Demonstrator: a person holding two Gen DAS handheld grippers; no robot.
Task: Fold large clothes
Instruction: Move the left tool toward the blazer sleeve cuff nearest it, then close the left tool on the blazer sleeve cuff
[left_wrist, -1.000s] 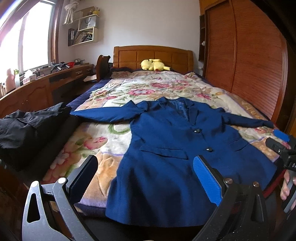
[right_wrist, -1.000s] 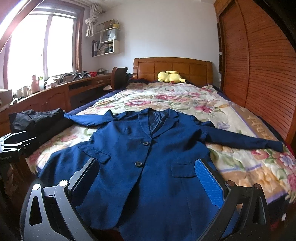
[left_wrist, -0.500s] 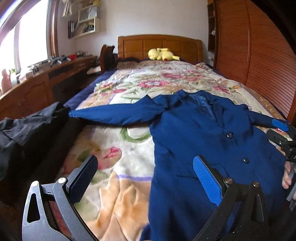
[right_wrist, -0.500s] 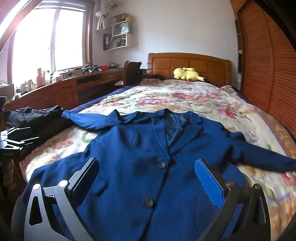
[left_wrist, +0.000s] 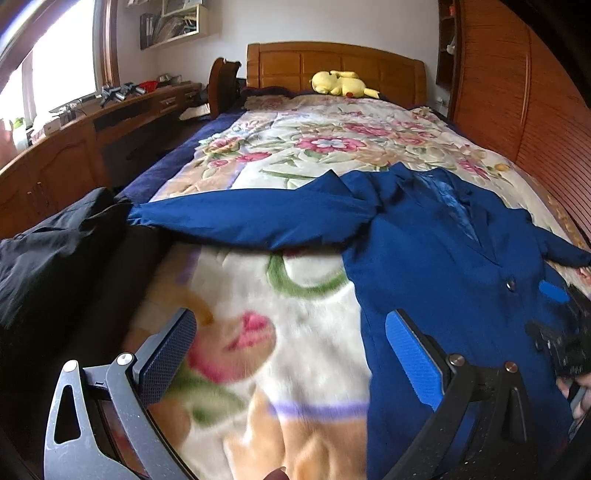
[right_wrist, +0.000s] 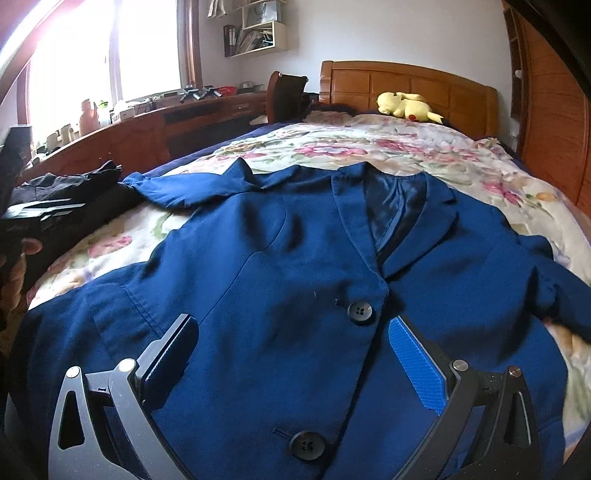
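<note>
Blue jacket (right_wrist: 295, 280) is spread face up on the floral blanket (left_wrist: 288, 325) of the bed (left_wrist: 332, 62), collar toward the headboard, front buttoned, both sleeves stretched out sideways. Compared with a second ago, far more of each view is filled by the garment and blanket, so both tools have been brought down and forward over the bed. The right hand-held gripper (right_wrist: 291, 365) is now held low over the jacket's front, jaws spread wide, with the upper button (right_wrist: 360, 313) just ahead of the gap; nothing is grasped. The left hand-held gripper (left_wrist: 288, 354) is likewise spread and empty, set over bare blanket just beside the jacket's left edge, with the left sleeve (left_wrist: 251, 225) lying across the view ahead. The approach is judged to be ending and no fold has been made yet; a first grasp, probably on the sleeve or side edge, appears to be next. A black garment (left_wrist: 55, 254) lies off the bed's left side, and a yellow plush toy (left_wrist: 341, 83) rests by the headboard.
</note>
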